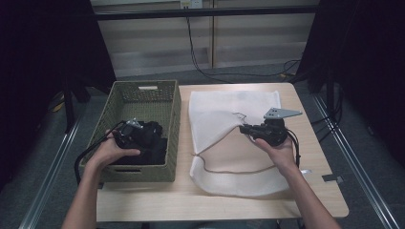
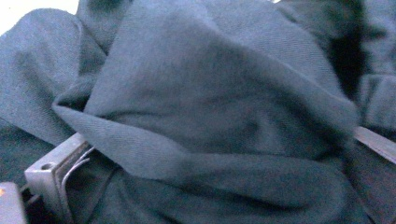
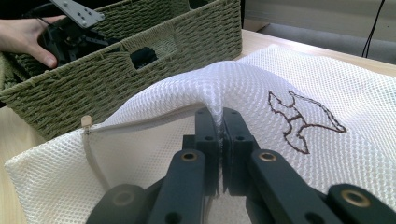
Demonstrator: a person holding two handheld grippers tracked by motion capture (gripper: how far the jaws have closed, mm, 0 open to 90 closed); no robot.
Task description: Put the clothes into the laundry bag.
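Free room and obstacles on the tabletop (image 1: pixel 315 191)

The left part of the tabletop is taken up by a woven basket (image 1: pixel 143 95), whose walls bar any level approach; it can be entered only from above, and its near half is crowded by dark cloth (image 2: pixel 210 116) and the left gripper (image 1: pixel 136 133). A narrow bare strip is left between the basket and the white mesh bag (image 1: pixel 215 109), which is spread over the middle and pinched up into a ridge by the right gripper (image 3: pixel 219 140). Open wood is left along the near edge and the right edge, where a hand could pass unhindered.
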